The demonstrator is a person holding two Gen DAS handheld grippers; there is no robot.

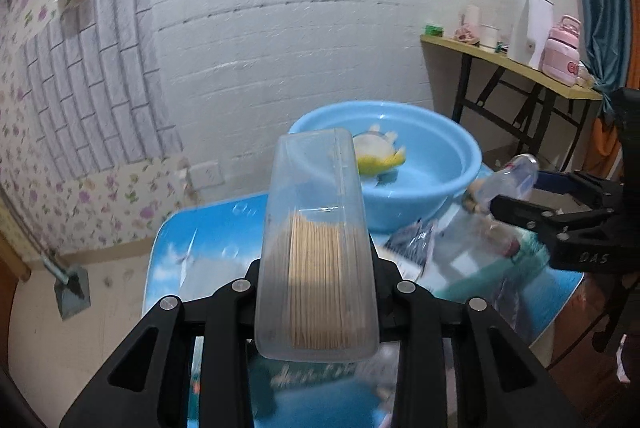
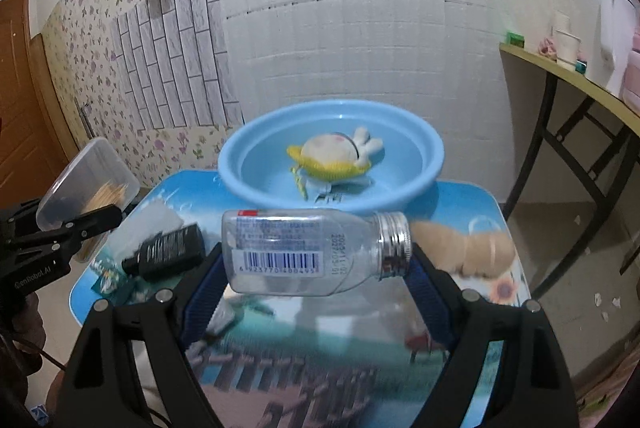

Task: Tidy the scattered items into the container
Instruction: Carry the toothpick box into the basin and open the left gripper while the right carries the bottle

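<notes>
My left gripper [image 1: 316, 268] is shut on a clear plastic box of toothpicks [image 1: 316, 248], which it holds upright above the printed table [image 1: 208, 248]. In the right wrist view the same box [image 2: 88, 180] and left gripper [image 2: 86, 224] show at the left edge. My right gripper [image 2: 316, 268] is shut on a clear bottle with a silver cap [image 2: 308, 252], lying crosswise between the blue pads [image 2: 200, 292], base left and cap right. Beyond both stands a blue basin [image 2: 248, 164] with a yellow-and-white plush toy [image 2: 332, 156] in it. From the left wrist I see the bottle [image 1: 508, 180] in the right gripper [image 1: 532, 194].
A black tube [image 2: 168, 250], a beige soft toy [image 2: 464, 248] and some packets [image 1: 412, 240] lie on the table [image 2: 492, 212] in front of the basin. A side table [image 1: 500, 60] with a white kettle [image 1: 530, 28] and pink bottle [image 1: 562, 48] stands right. The wall is close behind.
</notes>
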